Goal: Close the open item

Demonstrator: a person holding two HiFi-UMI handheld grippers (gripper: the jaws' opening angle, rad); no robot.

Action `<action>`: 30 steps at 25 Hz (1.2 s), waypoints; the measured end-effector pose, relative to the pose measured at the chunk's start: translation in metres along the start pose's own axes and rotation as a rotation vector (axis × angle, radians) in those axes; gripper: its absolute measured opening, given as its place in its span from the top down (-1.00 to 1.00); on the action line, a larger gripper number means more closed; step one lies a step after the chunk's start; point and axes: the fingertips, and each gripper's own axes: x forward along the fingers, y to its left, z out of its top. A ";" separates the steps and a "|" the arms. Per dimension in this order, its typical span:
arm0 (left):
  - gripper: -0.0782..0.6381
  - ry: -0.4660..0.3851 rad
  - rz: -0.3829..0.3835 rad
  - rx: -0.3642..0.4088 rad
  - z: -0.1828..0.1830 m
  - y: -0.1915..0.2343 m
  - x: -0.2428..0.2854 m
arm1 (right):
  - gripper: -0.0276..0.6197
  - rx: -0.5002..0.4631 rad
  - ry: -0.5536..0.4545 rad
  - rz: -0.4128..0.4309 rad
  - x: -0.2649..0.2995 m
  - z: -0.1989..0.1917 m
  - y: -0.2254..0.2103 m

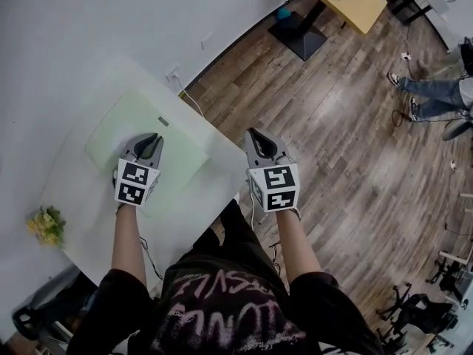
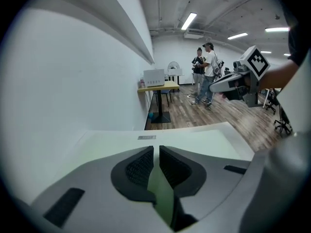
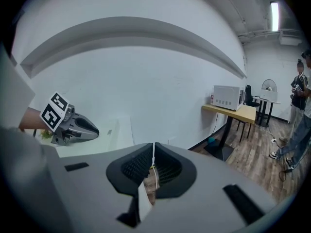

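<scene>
Head view showed a bunch of yellow flowers point(image 1: 46, 226) at the far left of the white worktop point(image 1: 89, 205). Next to them lay a pale green mat point(image 1: 122, 128). The left gripper point(image 1: 154, 137) hung over the mat, its fingers point(image 2: 141, 168) pressed almost together with nothing between them. Further right, the right gripper point(image 1: 253, 133) hung past the worktop's edge, over the wood floor point(image 1: 332, 139). Its fingers point(image 3: 138, 163) were closed too, and empty. At the far right stood a yellow table point(image 1: 355, 2) and a person's legs point(image 1: 432, 91). Which thing was open could not be told.
</scene>
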 end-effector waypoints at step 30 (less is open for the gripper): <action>0.70 -0.016 -0.007 -0.133 0.014 0.007 -0.008 | 0.83 -0.015 -0.007 0.065 0.007 0.006 0.016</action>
